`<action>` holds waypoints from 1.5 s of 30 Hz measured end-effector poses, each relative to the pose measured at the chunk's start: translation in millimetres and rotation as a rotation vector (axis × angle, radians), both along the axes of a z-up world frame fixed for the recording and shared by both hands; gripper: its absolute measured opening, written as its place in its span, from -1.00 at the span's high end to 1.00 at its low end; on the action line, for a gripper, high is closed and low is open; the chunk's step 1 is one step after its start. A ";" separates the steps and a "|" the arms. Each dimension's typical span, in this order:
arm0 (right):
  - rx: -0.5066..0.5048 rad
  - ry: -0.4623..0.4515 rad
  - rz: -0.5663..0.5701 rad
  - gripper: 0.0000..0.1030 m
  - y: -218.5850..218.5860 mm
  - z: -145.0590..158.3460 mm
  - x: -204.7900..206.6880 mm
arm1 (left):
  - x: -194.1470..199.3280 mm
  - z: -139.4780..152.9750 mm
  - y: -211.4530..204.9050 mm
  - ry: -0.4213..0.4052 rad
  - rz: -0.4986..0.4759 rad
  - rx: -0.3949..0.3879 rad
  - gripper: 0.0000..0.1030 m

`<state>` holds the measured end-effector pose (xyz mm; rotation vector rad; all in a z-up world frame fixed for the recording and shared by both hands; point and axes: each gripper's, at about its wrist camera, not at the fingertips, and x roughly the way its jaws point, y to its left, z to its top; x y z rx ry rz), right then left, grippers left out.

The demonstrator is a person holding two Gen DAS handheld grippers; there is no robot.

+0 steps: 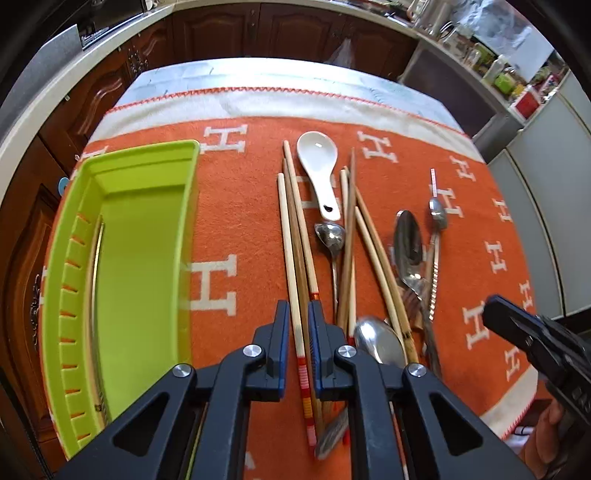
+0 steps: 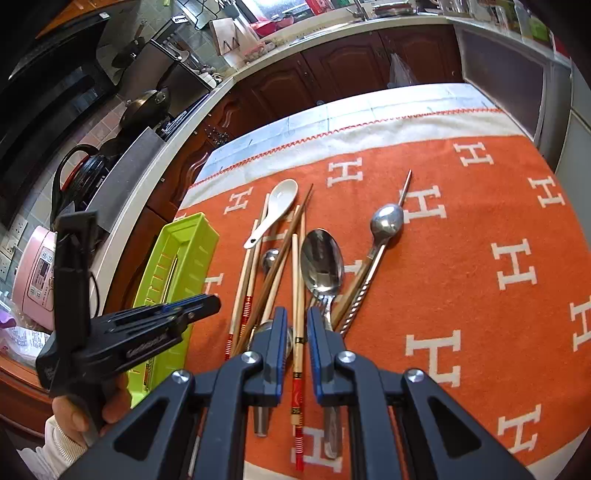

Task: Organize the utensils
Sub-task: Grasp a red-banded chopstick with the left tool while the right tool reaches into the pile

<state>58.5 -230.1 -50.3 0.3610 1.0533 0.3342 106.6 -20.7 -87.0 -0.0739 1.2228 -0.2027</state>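
A heap of utensils lies on the orange cloth: several wooden chopsticks (image 1: 291,236), a white ceramic spoon (image 1: 318,168), and several metal spoons (image 1: 407,238). My left gripper (image 1: 298,314) is open and hovers with its jaws either side of a pale chopstick with a red-striped end (image 1: 301,354). My right gripper (image 2: 297,319) is open over a chopstick with a red patterned end (image 2: 297,369), beside a large metal spoon (image 2: 322,264). A lime green tray (image 1: 144,266) lies to the left, with one thin utensil (image 1: 96,258) along its slotted side.
The cloth (image 2: 480,295) has white H marks and covers a table, whose far edge meets dark wooden kitchen cabinets (image 1: 295,33). A pink appliance (image 2: 37,280) and cluttered counter stand at the left. The left gripper also shows in the right wrist view (image 2: 155,325).
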 end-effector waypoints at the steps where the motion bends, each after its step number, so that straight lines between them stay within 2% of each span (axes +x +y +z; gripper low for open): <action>1: 0.004 0.003 0.001 0.78 -1.2 -1.6 1.0 | 3.2 -2.8 -1.2 0.004 0.002 0.008 0.85; 7: 0.032 0.019 0.012 0.78 -9.6 -12.2 8.1 | 13.6 -21.1 -6.4 0.031 0.013 0.075 0.86; 14: 0.056 0.030 0.019 0.78 -13.3 -20.5 13.3 | 17.1 -24.1 -17.0 0.019 0.002 0.099 0.86; 16: 0.060 0.032 0.020 0.78 -14.1 -21.9 13.8 | 17.8 -29.0 -18.1 0.045 0.007 0.089 0.86; 20: 0.064 0.035 0.019 0.78 -16.1 -23.5 13.7 | 13.1 -29.4 -18.3 0.031 0.005 0.096 0.86; 31: 0.072 0.051 0.028 0.78 -11.8 -28.1 12.7 | 1.7 -32.0 -3.4 0.020 0.042 0.031 0.82; 33: 0.074 0.052 0.029 0.78 -10.5 -28.7 12.7 | 0.5 -32.1 -3.5 0.014 0.035 0.029 0.83; 35: 0.072 0.055 0.027 0.78 -9.5 -29.3 12.6 | -0.6 -32.1 -0.3 0.005 0.040 0.027 0.92; 38: 0.071 0.058 0.025 0.78 -8.5 -30.2 11.8 | -3.3 -31.2 8.6 0.005 0.051 0.000 0.94; 41: 0.067 0.061 0.021 0.78 -8.5 -30.4 11.1 | -5.3 -25.3 8.2 -0.010 0.048 0.016 0.94; 45: 0.058 0.061 0.019 0.78 -8.1 -29.1 10.6 | -13.4 -1.6 10.4 -0.052 0.032 0.029 0.94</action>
